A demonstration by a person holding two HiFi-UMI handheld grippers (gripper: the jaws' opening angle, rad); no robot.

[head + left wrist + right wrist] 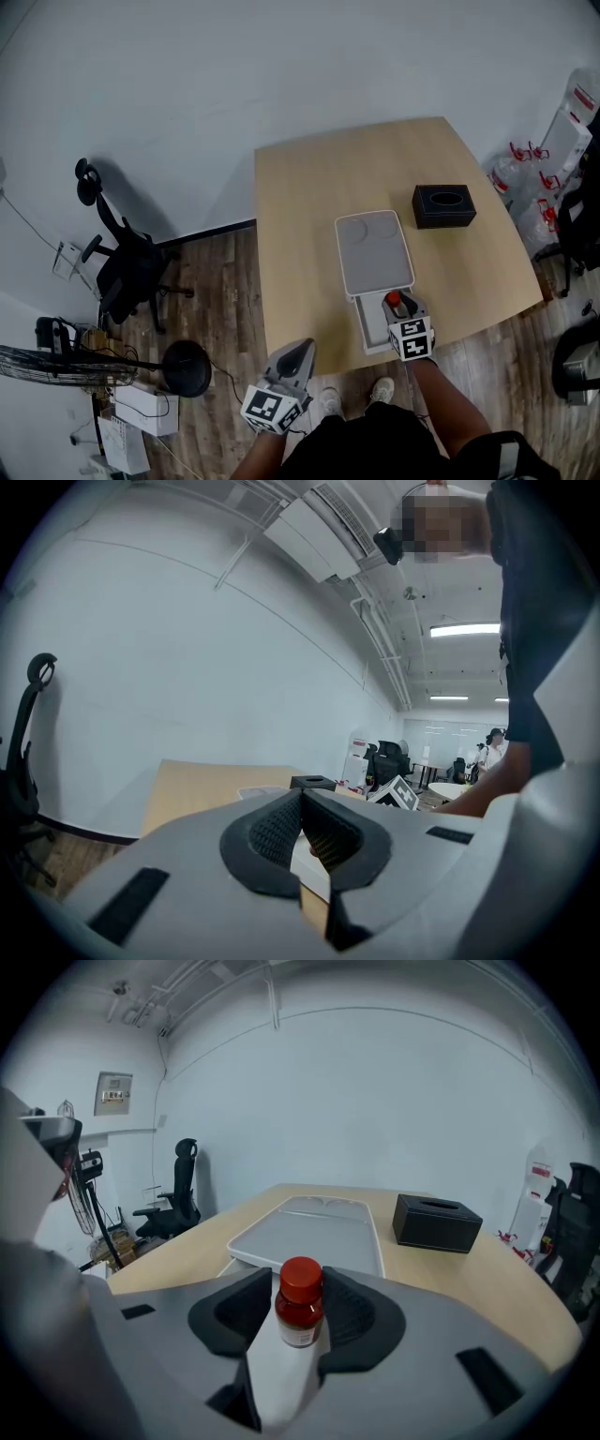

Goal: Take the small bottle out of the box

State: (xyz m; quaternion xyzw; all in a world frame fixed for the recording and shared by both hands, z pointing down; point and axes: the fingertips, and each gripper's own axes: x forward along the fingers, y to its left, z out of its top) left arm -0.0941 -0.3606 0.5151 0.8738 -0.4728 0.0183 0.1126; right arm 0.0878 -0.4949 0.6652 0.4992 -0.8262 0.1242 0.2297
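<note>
Gripping the small bottle (300,1312) over the open box (367,330)

Right tongs (300,1302) stand partly closed with a pad pressed on each side of the small bottle, just below its red cap (301,1282). The bottle is upright, dark red-brown with a pale label. In the head view the right tongs (401,309) hang over the 3 o'clock half of the white box, and the red cap shows just past their tip. Whether the bottle's base rests on the box floor cannot be told.

The box sits at the 6 o'clock edge of the pale wooden worktop (300,216). A flat grey lid (373,253) lies at 12 o'clock from the box and overlaps its far edge. A black tissue box (443,205) stands at 2 o'clock from the lid, apart from it.

Left tongs (302,803) are fully closed, their ribbed pads meeting at the tip with nothing between them. In the head view the left tongs (300,352) are at 8 o'clock from the box, off the worktop's edge and above the wooden floor (216,281), pointing towards 1 o'clock.

A black office chair (127,262) stands on the floor at 9 o'clock from the worktop, well apart from it
</note>
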